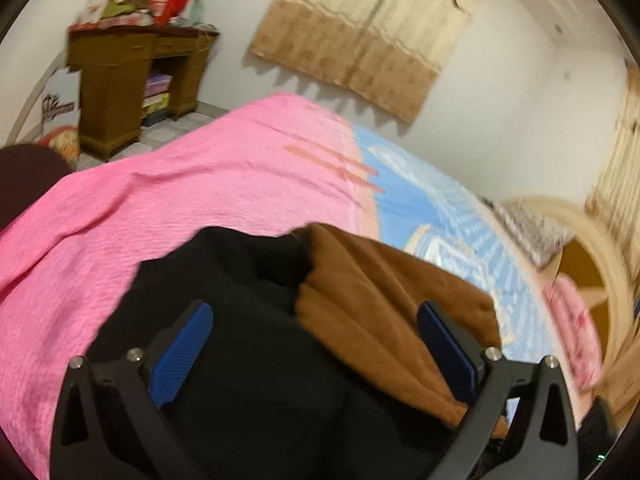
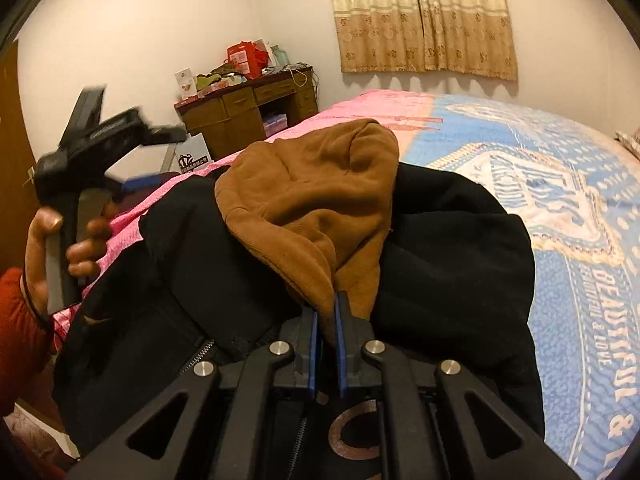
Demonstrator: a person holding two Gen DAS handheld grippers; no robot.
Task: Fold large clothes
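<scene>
A black jacket (image 2: pixel 452 248) with a brown hood lining (image 2: pixel 312 196) lies bunched on the bed. My right gripper (image 2: pixel 325 320) is shut on the lower edge of the brown hood. My left gripper (image 1: pixel 316 320) is open above the jacket (image 1: pixel 256 352), with the brown hood (image 1: pixel 380 300) between its blue pads and nothing held. In the right wrist view the left gripper (image 2: pixel 132 176) is raised at the far left, held by a hand.
The bed has a pink and blue cover (image 2: pixel 568 208) (image 1: pixel 160 200). A brown desk (image 2: pixel 248 112) (image 1: pixel 120 80) with clutter stands by the far wall. Curtains (image 2: pixel 424 16) hang behind. A wooden headboard (image 1: pixel 580 248) is to the right.
</scene>
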